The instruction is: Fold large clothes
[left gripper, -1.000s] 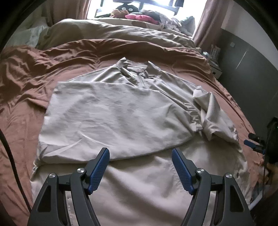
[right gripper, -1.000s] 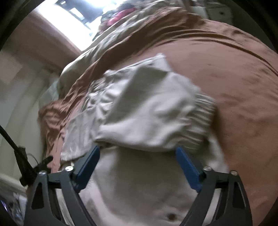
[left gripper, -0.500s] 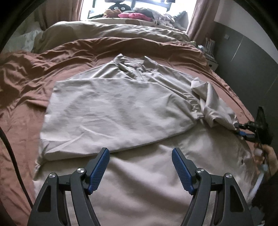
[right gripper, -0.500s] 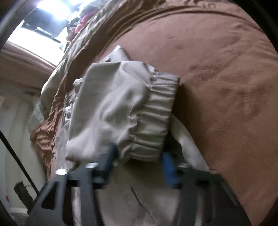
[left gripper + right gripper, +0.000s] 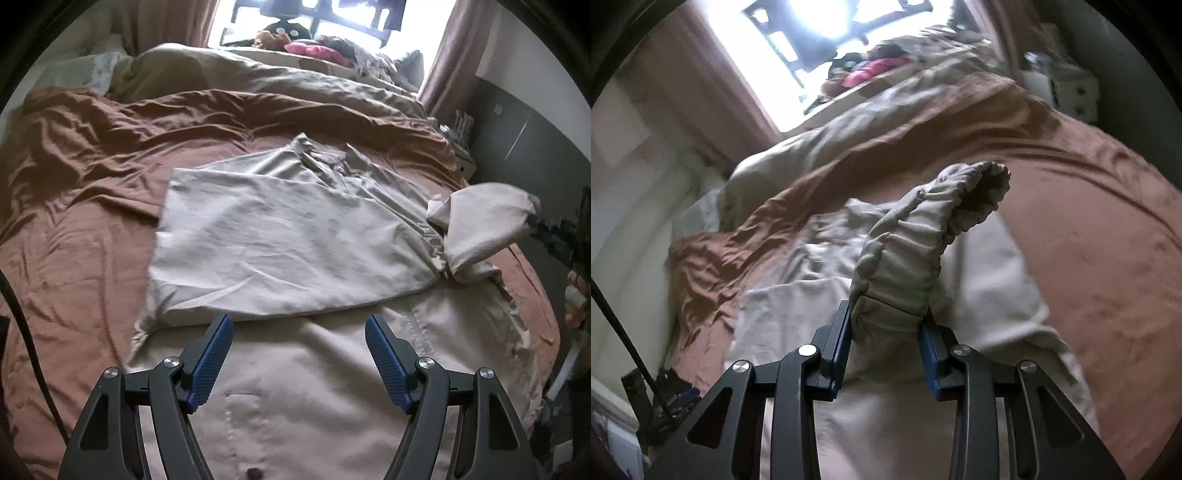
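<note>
A bedroom bed fills both views, its rumpled brown duvet running back to a beige cover under a bright window flanked by two brown curtains. One large beige jacket lies spread on the duvet, its left side already folded across the body, its collar toward the window. Bare brown duvet stays open all along the garment's left edge and beyond the collar; on the right the jacket's edge runs close to the side of the bed, where a dark grey wall stands near and leaves little room. The left gripper hangs over the jacket's lower front with its jaws spread wide, nothing between the two blue pads. At the bed's right side the right gripper has just been closing and is now clamped on the jacket's one free sleeve, the fabric bunched between both pads, the gathered cuff standing up past the fingertips. In the left wrist view that sleeve rises clear of the bedding, blurred. A heap of clothes and soft toys, among them one pink item, sits on the sill.
</note>
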The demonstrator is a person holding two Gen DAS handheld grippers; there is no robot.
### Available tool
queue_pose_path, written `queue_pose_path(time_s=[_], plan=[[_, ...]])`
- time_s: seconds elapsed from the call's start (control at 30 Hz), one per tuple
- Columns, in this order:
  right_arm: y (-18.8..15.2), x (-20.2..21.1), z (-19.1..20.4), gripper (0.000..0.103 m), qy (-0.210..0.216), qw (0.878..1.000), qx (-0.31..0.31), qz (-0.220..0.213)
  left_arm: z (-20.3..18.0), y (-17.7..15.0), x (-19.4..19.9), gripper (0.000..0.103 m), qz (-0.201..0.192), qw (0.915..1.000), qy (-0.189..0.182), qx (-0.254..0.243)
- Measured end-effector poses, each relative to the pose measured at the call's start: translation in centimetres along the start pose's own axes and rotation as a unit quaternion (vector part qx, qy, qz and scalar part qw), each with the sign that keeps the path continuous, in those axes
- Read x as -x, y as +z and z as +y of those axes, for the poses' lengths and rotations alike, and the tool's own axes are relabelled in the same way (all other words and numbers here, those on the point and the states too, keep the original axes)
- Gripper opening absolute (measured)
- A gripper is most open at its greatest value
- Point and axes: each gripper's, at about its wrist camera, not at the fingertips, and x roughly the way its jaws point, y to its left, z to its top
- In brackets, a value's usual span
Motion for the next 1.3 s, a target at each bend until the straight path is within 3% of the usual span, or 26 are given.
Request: queue_pose_path(time_s=[0.4, 0.57, 0.67, 0.73, 0.77, 0.83, 0.87, 1.03, 1.3], plan=[[-4.2, -5.0, 12.0, 0.031, 0.042, 0.996, 0.07, 0.042, 7.0, -1.2, 4.3, 0.075, -0.02, 0.9988, 0.028, 0.037], [-5.9, -9.9, 14.8, 0.034, 0.006, 0.991, 0.095, 0.098, 9.7, -2.2, 5.1, 0.075, -0.016, 0.9978, 0.04, 0.05], [-7.0, -12.4, 16.2, 0.035, 0.015, 0.986, 0.095, 0.133, 10.9, -2.7, 5.2, 0.075, -0.011, 0.9972, 0.048, 0.056], [-7.5, -13.2, 16.4, 0.042, 0.029, 0.984, 0.093, 0.147, 11.5, -2.9, 5.1, 0.075, -0.008, 0.9968, 0.051, 0.061], [-7.7, -13.2, 16.5, 0.053, 0.035, 0.984, 0.092, 0.15, 11.7, -2.9, 5.1, 0.075, -0.006, 0.9967, 0.051, 0.062], [-6.8, -13.4, 16.1, 0.072, 0.05, 0.984, 0.092, 0.145, 11.9, -3.0, 4.9, 0.075, -0.004, 0.9965, 0.051, 0.066], [-6.6, -13.2, 15.7, 0.074, 0.054, 0.984, 0.092, 0.144, 11.9, -3.0, 4.8, 0.075, -0.002, 0.9965, 0.05, 0.067], [-5.8, -12.4, 11.7, 0.074, 0.059, 0.985, 0.088, 0.14, 10.4, -2.4, 3.4, 0.075, 0.005, 0.9974, 0.035, 0.063], [-5.2, -8.0, 1.3, 0.074, -0.028, 0.992, 0.055, 0.11, 4.8, -0.4, -1.5, 0.075, 0.028, 0.9988, 0.001, 0.039]])
